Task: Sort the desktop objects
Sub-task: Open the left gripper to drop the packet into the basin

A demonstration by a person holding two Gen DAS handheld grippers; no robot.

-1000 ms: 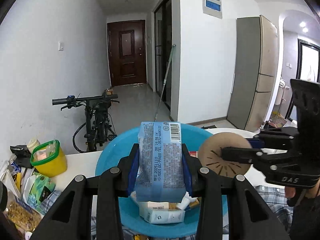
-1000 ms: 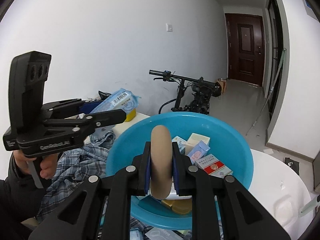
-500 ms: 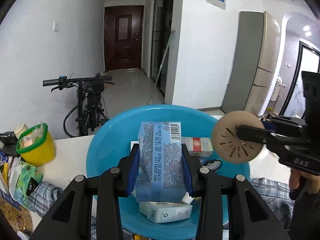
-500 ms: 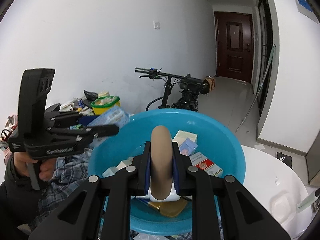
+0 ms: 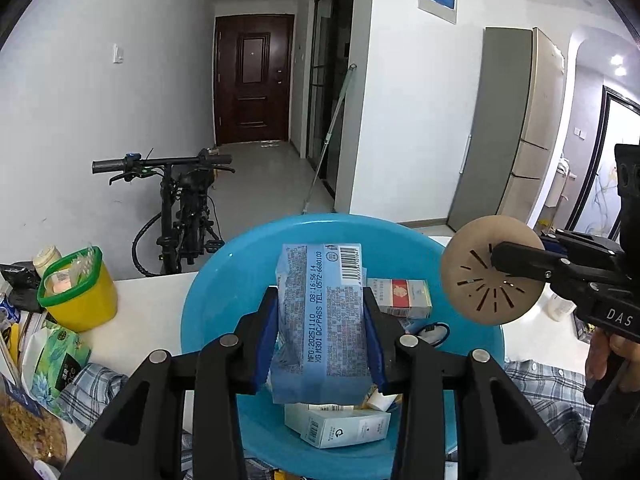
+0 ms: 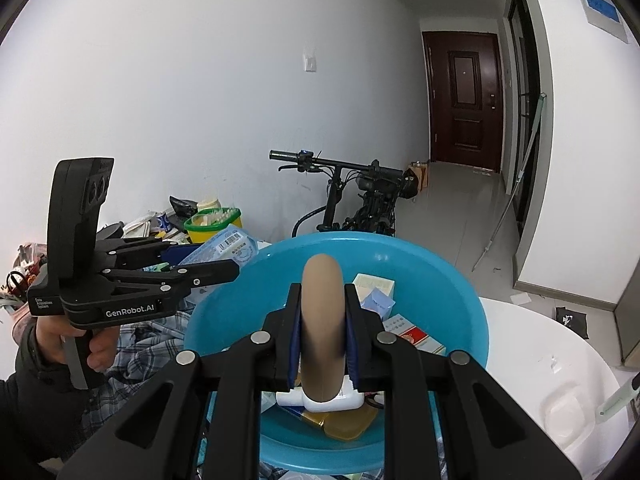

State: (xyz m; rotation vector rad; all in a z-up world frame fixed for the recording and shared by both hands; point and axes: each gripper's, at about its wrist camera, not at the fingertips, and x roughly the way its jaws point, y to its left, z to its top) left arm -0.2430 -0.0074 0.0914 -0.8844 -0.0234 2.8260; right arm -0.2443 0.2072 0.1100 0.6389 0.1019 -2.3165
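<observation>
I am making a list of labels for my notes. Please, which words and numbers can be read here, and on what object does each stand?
"MFG:20251110", "08:16:56 14", "XG M301 QC/PASS TEL 0572-6680103": blue packet in the left tongs.
"DAS": body of the right tongs.
"GenRobot.AI": body of the left tongs, right wrist view.
Red and white box, white carton, green pouch: print too small to read.

I'm seeing a pale blue printed packet, a tan slotted disc, a bright blue basin, a yellow green-rimmed tub and blue-grey plaid cloth.
</observation>
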